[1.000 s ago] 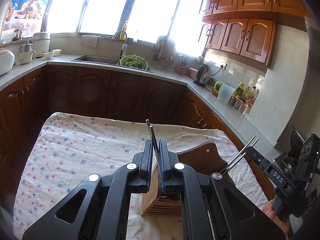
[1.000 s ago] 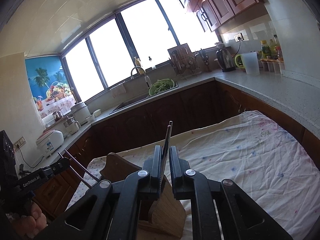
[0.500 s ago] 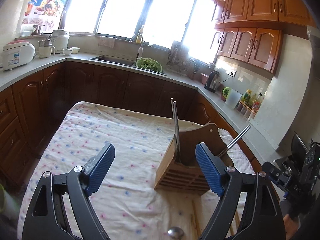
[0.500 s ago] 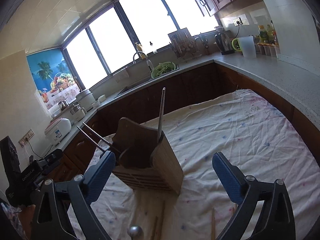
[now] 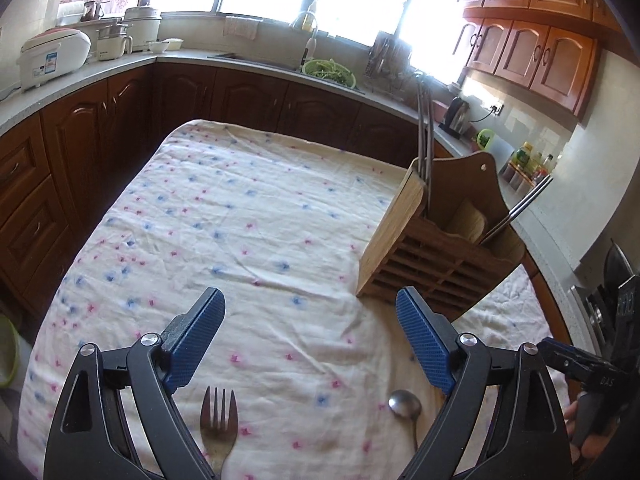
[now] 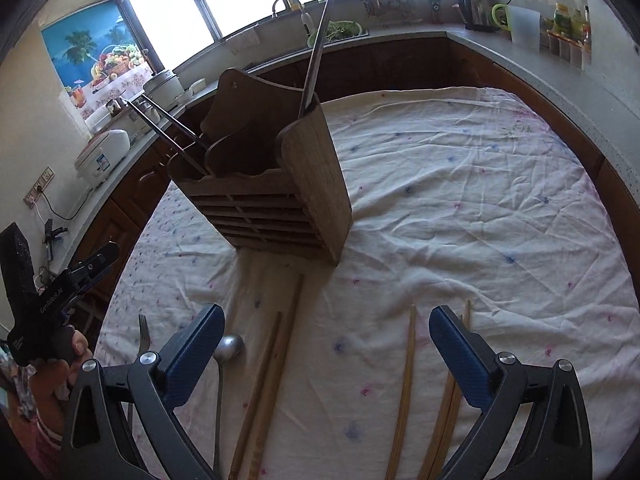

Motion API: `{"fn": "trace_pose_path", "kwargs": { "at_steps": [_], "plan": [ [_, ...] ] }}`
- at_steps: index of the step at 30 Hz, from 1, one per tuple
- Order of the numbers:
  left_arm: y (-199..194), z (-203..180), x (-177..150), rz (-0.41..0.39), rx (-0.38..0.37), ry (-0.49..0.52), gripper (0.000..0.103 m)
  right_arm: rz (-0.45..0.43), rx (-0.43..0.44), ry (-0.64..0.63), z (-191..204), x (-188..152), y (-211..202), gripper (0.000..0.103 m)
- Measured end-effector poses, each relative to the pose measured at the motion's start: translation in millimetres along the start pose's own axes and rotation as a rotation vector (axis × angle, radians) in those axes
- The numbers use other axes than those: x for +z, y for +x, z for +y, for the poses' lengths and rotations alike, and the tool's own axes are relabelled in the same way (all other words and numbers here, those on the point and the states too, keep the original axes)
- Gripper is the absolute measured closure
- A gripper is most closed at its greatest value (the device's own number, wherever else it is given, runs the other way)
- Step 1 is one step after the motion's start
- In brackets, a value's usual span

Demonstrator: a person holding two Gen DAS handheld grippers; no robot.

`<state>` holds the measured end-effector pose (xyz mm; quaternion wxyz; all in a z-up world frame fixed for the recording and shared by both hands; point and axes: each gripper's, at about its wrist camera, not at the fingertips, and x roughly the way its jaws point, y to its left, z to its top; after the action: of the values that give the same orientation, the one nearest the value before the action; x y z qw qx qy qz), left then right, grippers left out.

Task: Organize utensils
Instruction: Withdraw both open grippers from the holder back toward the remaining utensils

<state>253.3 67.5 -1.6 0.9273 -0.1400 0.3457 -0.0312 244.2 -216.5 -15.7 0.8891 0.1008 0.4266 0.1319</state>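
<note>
A wooden utensil holder [image 5: 424, 248] [image 6: 280, 200] stands on the floral tablecloth with metal chopsticks [image 5: 425, 136] [image 6: 316, 52] upright in one end and another metal pair [image 5: 520, 208] [image 6: 168, 128] leaning out of the other. My left gripper [image 5: 310, 338] is open and empty above a fork [image 5: 219, 420] and a spoon [image 5: 405, 404]. My right gripper [image 6: 326, 352] is open and empty above several wooden chopsticks [image 6: 276, 364] [image 6: 408, 368]. The spoon [image 6: 228, 350] and fork [image 6: 143, 334] also show in the right wrist view.
The table [image 5: 240, 216] sits in a kitchen with dark wood cabinets around it. A counter [image 6: 540, 64] with a kettle, jug and bottles runs along the right side. The left gripper's body [image 6: 36, 300] shows at the far left of the right wrist view.
Both grippers opened and let go of the metal chopsticks into the holder, then pulled back and tilted down. The fork, spoon and wooden chopsticks have come into view.
</note>
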Motion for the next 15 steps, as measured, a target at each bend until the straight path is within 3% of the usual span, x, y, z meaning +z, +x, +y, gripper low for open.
{"fn": "trace_pose_path", "kwargs": {
  "at_steps": [4,7,13,15],
  "plan": [
    [7,0,-1,0.067,0.023,-0.017,0.013,-0.025,-0.055,0.037,-3,9,-5,0.0],
    [7,-3,-4,0.084,0.015,-0.027,0.013,-0.081,0.024,0.071,-10,10,-12,0.0],
    [-11,-22,-24,0.016,-0.014,-0.001,0.013,-0.041,0.111,0.051,-6,-7,-11,0.0],
    [-26,-30,-35,-0.016,-0.008,0.02,0.013,-0.051,0.069,0.021,0,-19,-19,0.0]
  ]
}}
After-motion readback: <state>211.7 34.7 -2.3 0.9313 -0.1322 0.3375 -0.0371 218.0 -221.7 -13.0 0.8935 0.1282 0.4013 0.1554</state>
